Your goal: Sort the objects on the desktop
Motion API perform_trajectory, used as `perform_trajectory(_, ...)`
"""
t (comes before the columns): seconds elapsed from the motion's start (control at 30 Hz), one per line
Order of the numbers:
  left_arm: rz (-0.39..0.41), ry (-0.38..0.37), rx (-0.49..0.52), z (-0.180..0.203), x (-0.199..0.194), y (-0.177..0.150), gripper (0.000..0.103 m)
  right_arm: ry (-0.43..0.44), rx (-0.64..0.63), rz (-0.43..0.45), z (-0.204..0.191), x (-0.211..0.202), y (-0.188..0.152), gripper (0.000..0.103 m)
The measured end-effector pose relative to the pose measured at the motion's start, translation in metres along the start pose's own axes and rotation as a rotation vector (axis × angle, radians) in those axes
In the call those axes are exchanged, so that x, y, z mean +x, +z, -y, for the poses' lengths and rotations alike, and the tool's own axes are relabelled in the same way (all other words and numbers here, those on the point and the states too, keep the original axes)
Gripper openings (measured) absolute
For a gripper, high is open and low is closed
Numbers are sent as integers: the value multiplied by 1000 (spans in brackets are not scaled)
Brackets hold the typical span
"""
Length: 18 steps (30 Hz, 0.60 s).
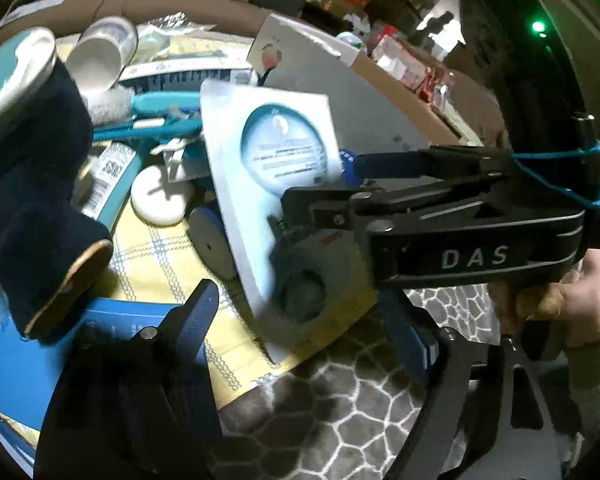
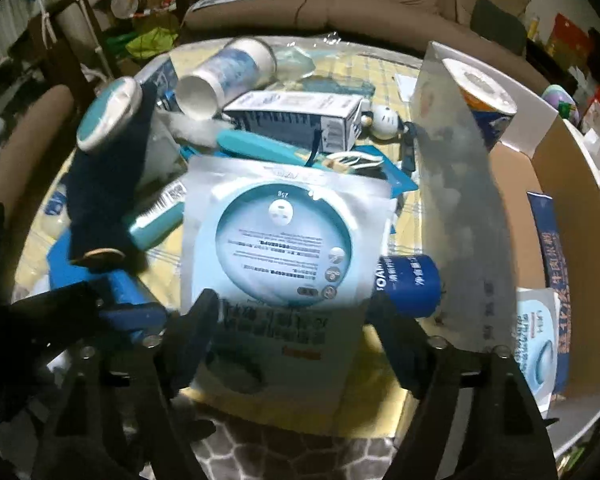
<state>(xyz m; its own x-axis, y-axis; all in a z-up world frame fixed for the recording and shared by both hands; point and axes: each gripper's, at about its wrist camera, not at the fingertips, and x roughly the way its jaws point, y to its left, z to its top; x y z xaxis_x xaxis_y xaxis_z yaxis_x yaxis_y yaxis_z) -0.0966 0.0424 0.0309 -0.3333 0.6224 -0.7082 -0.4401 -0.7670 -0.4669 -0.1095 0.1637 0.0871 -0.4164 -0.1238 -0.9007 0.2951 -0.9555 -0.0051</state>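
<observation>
The right tool (image 2: 290,320) stands with its jaws apart, the flat silver-and-teal face-mask sachet (image 2: 284,236) lying loose between them on the yellow checked tabletop (image 2: 396,80). The left tool (image 1: 300,308) is spread too, clamping nothing, beside the open cardboard box (image 2: 572,216).

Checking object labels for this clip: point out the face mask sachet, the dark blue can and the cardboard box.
face mask sachet (image 2: 284,236): right wrist view, on its teal printed circle.
dark blue can (image 2: 410,286): right wrist view, on its side wall.
cardboard box (image 2: 580,216): right wrist view, on its inner far wall.
</observation>
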Motion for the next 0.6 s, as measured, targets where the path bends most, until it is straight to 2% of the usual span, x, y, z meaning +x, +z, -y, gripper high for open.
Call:
perform_trajectory(0.07,3,-6,6,0,0,-3,81,-7,4,-28,0,9,0,85)
perform_trajectory(0.13,-2,-7,17,2,3,-4,81,-1,10,-28,2,12,1,91)
perform_trajectory(0.3,1,-19,23,3,5,-5,81,56,37,-27,9,11,0,94)
perform_trajectory(0.37,-2,-46,14,1,4,-4,81,107,40,-15,7,6,-1,82)
perform_trajectory(0.43,-2,-65,3,0,2,-5,79,151,58,-10,9,1,-2,59)
perform_trajectory(0.47,-9,-82,-2,-1,1,-4,75,190,72,-13,11,0,-2,53)
perform_trajectory(0.5,-10,-98,-11,-3,1,-4,67,233,91,-20,12,1,-2,43)
perform_trajectory(0.53,-11,-111,-27,-5,1,-4,65,285,123,-33,15,2,-5,42)
perform_trajectory(0.6,-8,-114,-33,-8,1,-3,63,301,130,-47,15,4,-7,42)
